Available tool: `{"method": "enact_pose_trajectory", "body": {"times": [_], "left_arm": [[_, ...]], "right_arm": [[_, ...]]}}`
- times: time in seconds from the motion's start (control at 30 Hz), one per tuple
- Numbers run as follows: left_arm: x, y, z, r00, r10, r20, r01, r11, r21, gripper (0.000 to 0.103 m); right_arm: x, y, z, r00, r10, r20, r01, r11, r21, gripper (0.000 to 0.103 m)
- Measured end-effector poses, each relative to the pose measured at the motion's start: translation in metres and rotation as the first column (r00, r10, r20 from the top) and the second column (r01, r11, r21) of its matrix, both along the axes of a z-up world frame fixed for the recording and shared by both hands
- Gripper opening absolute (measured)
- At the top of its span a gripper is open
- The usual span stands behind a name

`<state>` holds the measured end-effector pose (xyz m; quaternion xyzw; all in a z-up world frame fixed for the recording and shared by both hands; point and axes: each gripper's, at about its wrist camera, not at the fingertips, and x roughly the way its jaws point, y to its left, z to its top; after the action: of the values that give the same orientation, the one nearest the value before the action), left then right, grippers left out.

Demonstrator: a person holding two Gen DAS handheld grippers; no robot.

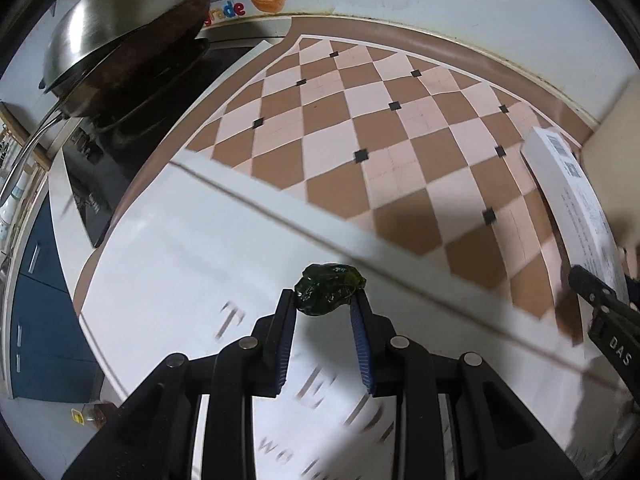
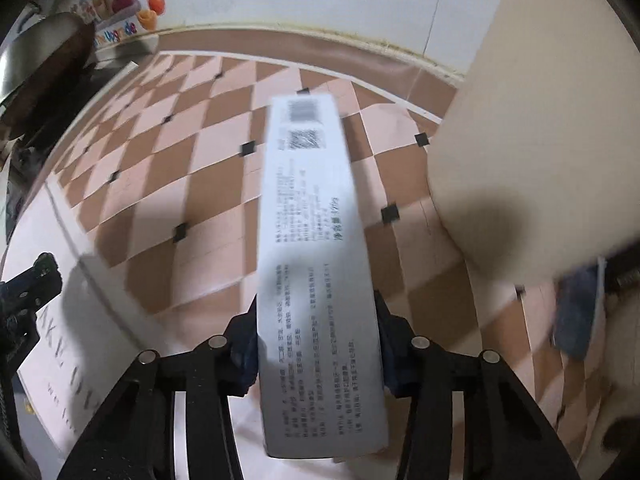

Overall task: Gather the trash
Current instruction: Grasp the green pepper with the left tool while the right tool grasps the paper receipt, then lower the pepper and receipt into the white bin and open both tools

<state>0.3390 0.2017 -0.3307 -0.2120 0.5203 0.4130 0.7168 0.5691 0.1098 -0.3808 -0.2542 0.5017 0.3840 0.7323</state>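
My left gripper is shut on a crumpled dark green wrapper, held at the fingertips above a large white lettered sheet. My right gripper is shut on a long white printed box with a barcode, which sticks forward over the checkered mat. The same box shows at the right edge of the left wrist view, with the right gripper under it. The left gripper shows at the left edge of the right wrist view.
A brown and pink checkered mat covers the counter. A wok with a steel lid sits on a black stove at far left. A beige object stands at right. Blue cabinets lie below the counter edge.
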Motion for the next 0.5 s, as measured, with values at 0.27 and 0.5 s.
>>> {"method": "enact_pose_trajectory", "body": {"times": [0.27,0.5], "left_arm": [[-0.093,-0.051,0.038,0.981,-0.173,0.089,0.172,0.985,0.015,0.024],[-0.208,-0.101,0.044,0.939,-0.325,0.112,0.335,0.938,-0.089,0.024]], "right_arm": [[-0.101,-0.085,0.051,0.983,-0.174,-0.061,0.181,0.975,0.130,0.048],[-0.267,-0.206,0.098,0.927,-0.325,-0.189,0.362,0.908,0.213,0.048]]}}
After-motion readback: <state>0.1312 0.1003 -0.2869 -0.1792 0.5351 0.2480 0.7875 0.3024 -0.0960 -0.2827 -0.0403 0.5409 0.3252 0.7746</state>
